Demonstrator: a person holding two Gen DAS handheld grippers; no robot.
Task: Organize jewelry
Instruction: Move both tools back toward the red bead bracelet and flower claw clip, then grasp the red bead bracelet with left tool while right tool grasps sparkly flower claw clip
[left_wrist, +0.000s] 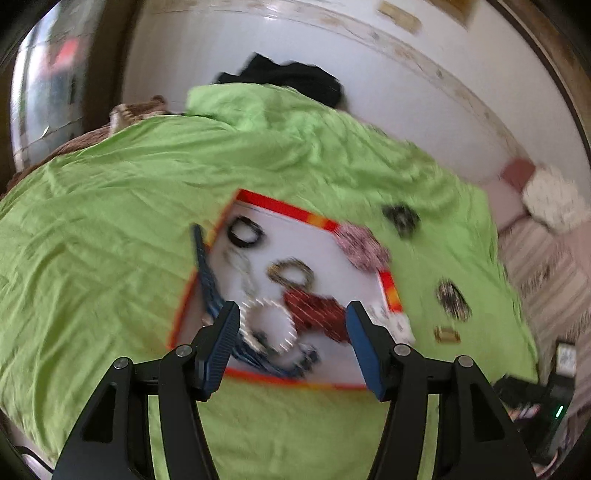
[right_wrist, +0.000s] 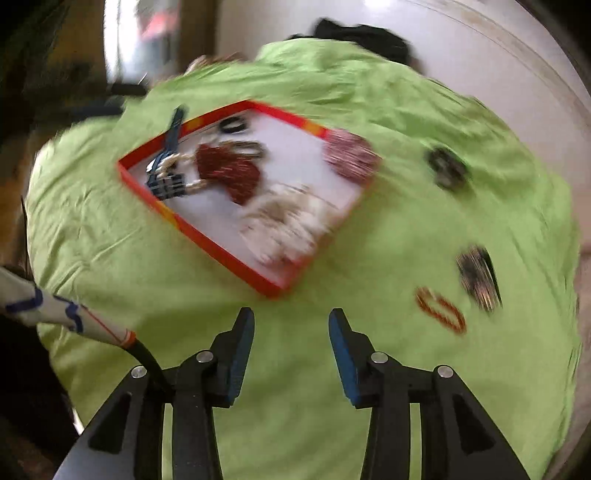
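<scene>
Both grippers spread and empty above the green cloth, jewelry tray ahead of them.

My left gripper (left_wrist: 291, 317) hangs with its jaws apart and nothing between the pads; straight ahead of its tips lies the red-rimmed tray (left_wrist: 280, 206), with a white beaded bracelet (left_wrist: 269, 325) and a dark red piece (left_wrist: 317, 310) showing in the gap between the fingers, and a black ring (left_wrist: 245, 232) and a gold ring (left_wrist: 293, 277) farther ahead. My right gripper (right_wrist: 291, 317) is also spread, holding nothing, over bare green cloth (right_wrist: 295, 369); the tray sits ahead and to its left. To its right on the cloth I see an orange bangle (right_wrist: 439, 310) near the tips, a dark striped piece (right_wrist: 478, 277) just beyond it and a black piece (right_wrist: 447, 168) farther off. Everything is blurred.
</scene>
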